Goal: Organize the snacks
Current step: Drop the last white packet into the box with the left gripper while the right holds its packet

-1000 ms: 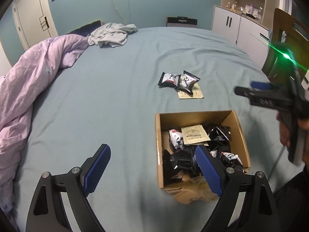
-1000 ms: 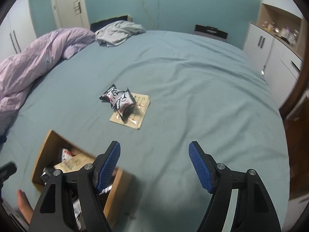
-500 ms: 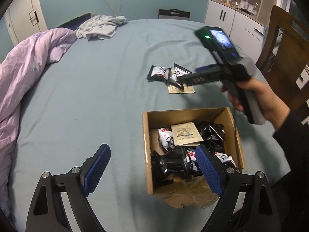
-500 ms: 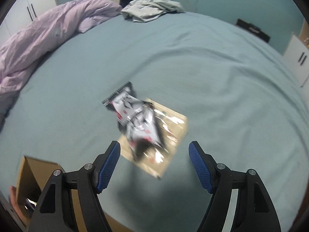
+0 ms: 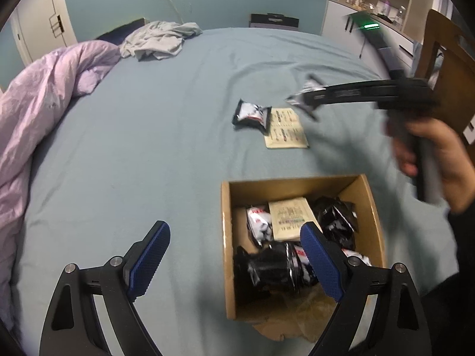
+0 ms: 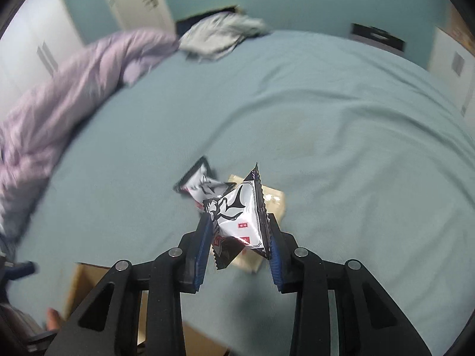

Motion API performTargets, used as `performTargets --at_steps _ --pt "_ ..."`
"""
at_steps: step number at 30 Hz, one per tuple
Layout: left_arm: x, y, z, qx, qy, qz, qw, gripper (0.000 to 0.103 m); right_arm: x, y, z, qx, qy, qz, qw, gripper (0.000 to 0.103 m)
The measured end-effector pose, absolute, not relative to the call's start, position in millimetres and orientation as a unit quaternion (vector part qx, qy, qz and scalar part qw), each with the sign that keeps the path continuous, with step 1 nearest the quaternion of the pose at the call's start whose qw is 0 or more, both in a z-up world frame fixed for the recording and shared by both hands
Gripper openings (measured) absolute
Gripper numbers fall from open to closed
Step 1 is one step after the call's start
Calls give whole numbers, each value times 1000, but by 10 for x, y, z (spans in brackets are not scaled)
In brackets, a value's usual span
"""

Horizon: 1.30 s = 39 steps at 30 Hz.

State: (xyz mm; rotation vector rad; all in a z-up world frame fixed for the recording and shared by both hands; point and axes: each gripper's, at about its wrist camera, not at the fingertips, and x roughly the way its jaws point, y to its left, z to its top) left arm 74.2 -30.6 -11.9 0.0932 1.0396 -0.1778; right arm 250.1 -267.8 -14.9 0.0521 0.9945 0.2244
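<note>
- The right gripper (image 6: 237, 231) has its jaws closed on a black-and-white snack packet (image 6: 240, 210), held clear above the blue bedsheet (image 6: 341, 148).
- A second packet (image 5: 251, 114) and a beige sachet (image 5: 285, 129) lie on the sheet, touching.
- The left gripper (image 5: 236, 255) hangs wide open and empty, near the cardboard box (image 5: 227, 237) of snacks.
</note>
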Motion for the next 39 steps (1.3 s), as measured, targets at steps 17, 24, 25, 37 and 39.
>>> performTargets --at_steps 17,24,25,37,39 --pt "2339 -991 -439 87 547 -102 827 91 134 -2908 82 162 451 38 877 33" --pt "2929 -1110 -845 83 587 -71 802 91 386 -2911 -44 163 457 33 874 33" --pt "2985 -1131 -897 83 593 -73 797 91 450 -2929 -105 164 460 28 872 33" --pt "2922 -1018 -1012 69 620 -91 777 29 558 -2901 -228 146 453 10 880 33" --pt "2772 -902 -852 62 613 -88 783 29 550 -2858 -221 136 451 9 882 33"
